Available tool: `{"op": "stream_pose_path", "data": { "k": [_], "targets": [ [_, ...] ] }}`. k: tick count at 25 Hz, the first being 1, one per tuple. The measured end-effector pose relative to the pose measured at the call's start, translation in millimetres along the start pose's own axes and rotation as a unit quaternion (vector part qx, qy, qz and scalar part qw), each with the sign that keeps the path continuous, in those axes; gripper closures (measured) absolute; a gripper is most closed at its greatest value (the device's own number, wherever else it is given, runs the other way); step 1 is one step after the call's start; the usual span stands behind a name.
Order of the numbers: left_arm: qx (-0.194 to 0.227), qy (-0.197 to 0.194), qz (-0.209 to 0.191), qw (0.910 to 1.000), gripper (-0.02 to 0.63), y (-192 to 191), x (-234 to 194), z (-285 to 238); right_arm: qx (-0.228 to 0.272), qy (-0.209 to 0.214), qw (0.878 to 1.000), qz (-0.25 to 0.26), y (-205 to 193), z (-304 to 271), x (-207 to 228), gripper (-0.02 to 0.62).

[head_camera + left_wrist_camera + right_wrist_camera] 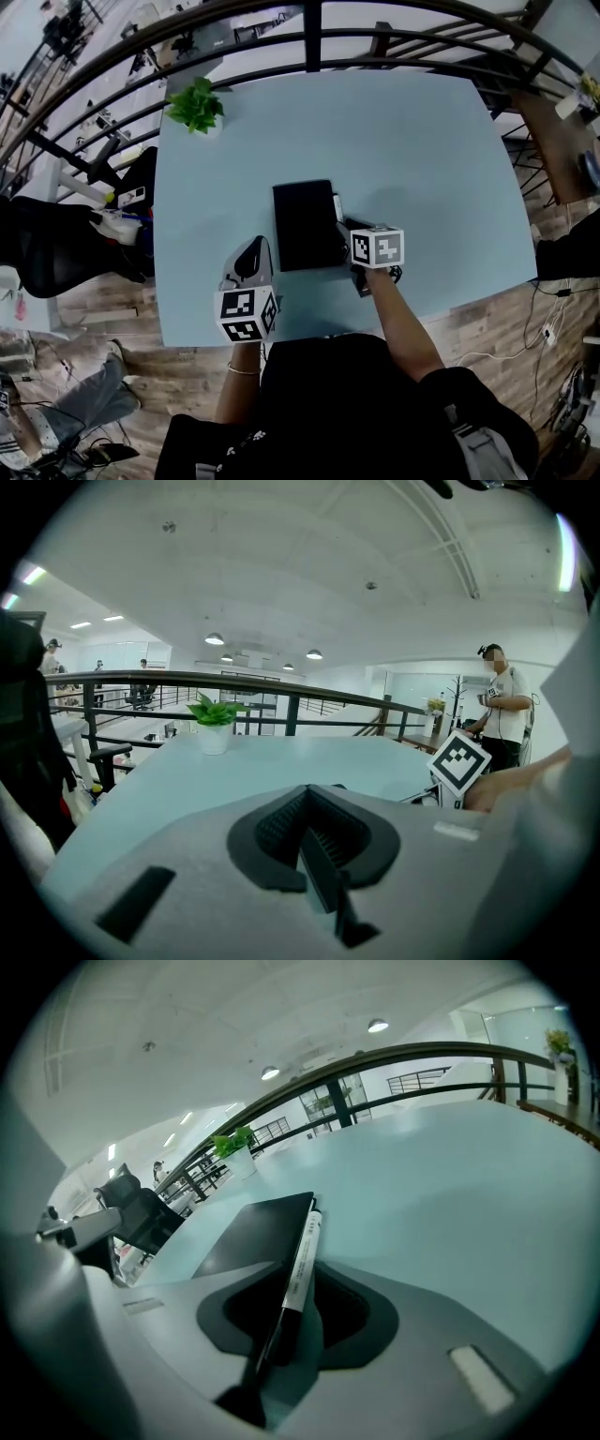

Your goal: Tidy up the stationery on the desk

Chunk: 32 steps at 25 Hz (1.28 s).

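On the desk, pen [302,1258]: lies flat along the right edge of the notebook [305,225], parallel to it. Whether it touches that edge cannot be told.
Step in hand: judged to be the setting-down of the pen beside the notebook. The pen looks to rest on the desk and not in a grip.
Next move: judged to call for a straight withdrawal of the right gripper along the pen's line, without nudging it out of line, followed by a check for other loose items.
Pen, appearance: slim, with a white barrel. The print on it is too small to read. The end nearest the camera is dark, and there is a dark tip at the far end.
Notebook, appearance: black, closed, flat, and roughly central on the desk.
Right gripper [281,1335]: its jaws straddle the pen's dark near end. A sliver of desk shows beside the pen, so the pads are judged spread and not pinching.
Left gripper [314,841]: jaws pressed together with nothing between them. It is near the notebook's front left corner, apart from it.
Desk [412,150]: pale blue top. No other stationery is visible on it.
Potted plant [195,105]: stands at the far left corner, well apart from the work.
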<state>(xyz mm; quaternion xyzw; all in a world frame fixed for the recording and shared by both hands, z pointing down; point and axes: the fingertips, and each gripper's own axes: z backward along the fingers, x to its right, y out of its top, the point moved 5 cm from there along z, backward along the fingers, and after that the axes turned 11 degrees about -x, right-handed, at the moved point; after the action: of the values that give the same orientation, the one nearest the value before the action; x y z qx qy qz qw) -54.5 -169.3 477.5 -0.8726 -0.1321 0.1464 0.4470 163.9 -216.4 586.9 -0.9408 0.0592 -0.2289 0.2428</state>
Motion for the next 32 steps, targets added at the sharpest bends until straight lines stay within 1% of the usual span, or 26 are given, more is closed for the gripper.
{"op": "stream_pose_path", "data": {
  "k": [2,3,7,18,24,32],
  "targets": [
    [-0.002,-0.001,0.0,1.0,0.612,-1.1,0.5,-0.8,-0.009,0.021,1.0,0.005,-0.8,0.2,-2.6,0.433],
    [-0.002,-0.001,0.001,1.0,0.612,-1.2,0.8,-1.4,-0.012,0.024,1.0,0.011,-1.4,-0.5,-3.9,0.433],
    [-0.001,-0.002,0.001,1.0,0.612,-1.1,1.4,-0.7,-0.013,0.013,0.999,0.034,-3.4,-1.8,-7.9,0.453],
    [-0.004,0.0,0.0,1.0,0.612,-1.7,1.9,-2.1,-0.005,0.017,0.999,0.037,-3.7,-2.3,-6.2,0.446],
    [-0.005,0.002,0.0,1.0,0.612,-1.6,1.2,-1.4,-0.008,0.006,0.999,0.041,-4.5,-0.2,-3.6,0.437],
    [-0.006,0.003,-0.001,1.0,0.612,-2.9,4.2,-1.6,-0.008,0.009,0.999,0.043,-5.5,0.8,-0.5,0.433]
  ]
}}
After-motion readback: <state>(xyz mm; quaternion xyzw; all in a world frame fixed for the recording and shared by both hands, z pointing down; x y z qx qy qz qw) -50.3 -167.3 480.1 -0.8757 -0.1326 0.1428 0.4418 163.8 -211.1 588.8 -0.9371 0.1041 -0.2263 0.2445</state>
